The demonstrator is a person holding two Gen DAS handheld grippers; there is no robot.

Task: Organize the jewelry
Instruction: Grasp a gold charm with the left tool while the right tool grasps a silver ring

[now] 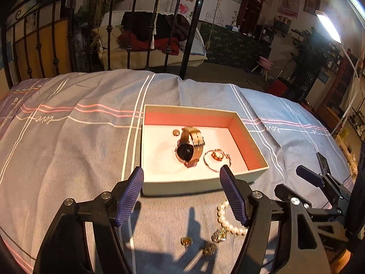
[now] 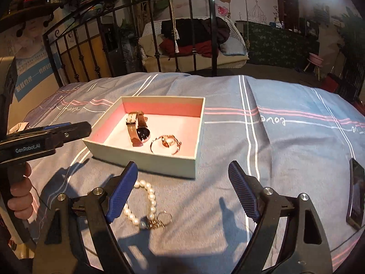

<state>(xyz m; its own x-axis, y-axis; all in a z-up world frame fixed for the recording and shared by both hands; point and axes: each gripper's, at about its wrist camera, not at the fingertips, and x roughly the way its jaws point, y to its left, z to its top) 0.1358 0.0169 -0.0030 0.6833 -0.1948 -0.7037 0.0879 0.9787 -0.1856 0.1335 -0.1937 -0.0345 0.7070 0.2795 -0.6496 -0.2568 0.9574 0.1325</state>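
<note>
Clearly the white pearl bracelet (image 2: pixel 146 203) lies on the striped bedspread (image 2: pixel 273 150) just inside the wide-open, empty right claw (image 2: pixel 180 191), nearer than the equally wide left claw (image 1: pixel 182 194).

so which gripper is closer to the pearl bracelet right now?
Right, narrowly. The pearl bracelet lies by the right gripper's left finger, partly behind it. The left gripper has the bracelet beside its right finger. Both are open and empty.
</note>
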